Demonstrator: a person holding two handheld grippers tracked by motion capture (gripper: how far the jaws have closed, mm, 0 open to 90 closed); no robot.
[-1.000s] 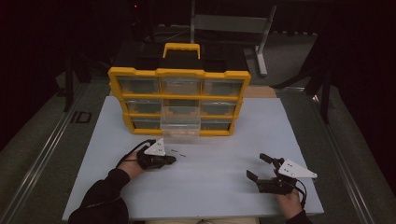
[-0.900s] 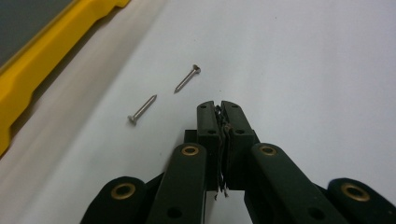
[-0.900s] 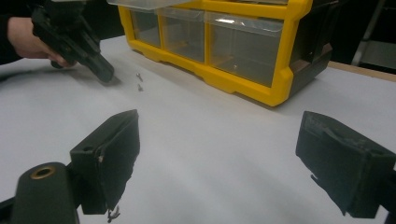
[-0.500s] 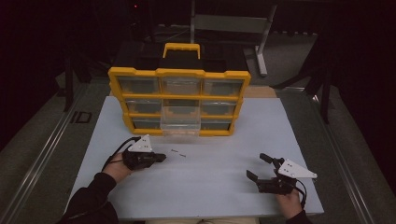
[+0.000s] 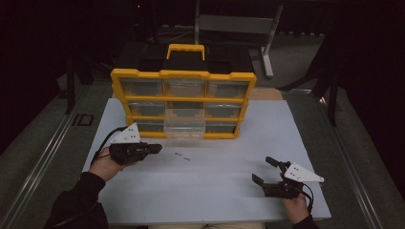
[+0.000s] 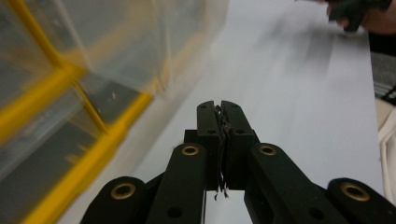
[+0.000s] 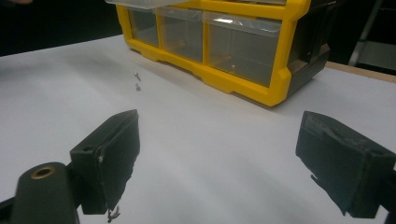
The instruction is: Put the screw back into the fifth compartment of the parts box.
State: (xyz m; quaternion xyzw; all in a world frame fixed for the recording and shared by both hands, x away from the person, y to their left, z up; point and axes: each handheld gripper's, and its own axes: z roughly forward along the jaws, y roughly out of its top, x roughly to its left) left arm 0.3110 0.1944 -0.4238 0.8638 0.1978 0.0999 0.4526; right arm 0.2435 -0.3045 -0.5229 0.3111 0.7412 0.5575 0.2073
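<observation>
The left gripper (image 5: 155, 148), jaws pressed shut on nothing visible, had lifted leftward off the counter (image 5: 215, 191), leaving the small screws (image 5: 183, 156) lying before the open drawer (image 5: 184, 129); that pickup probably missed. The right gripper (image 5: 265, 172) rested wide open

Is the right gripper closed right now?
No, the right gripper has its two black jaws standing wide apart with bare white table between them.
</observation>
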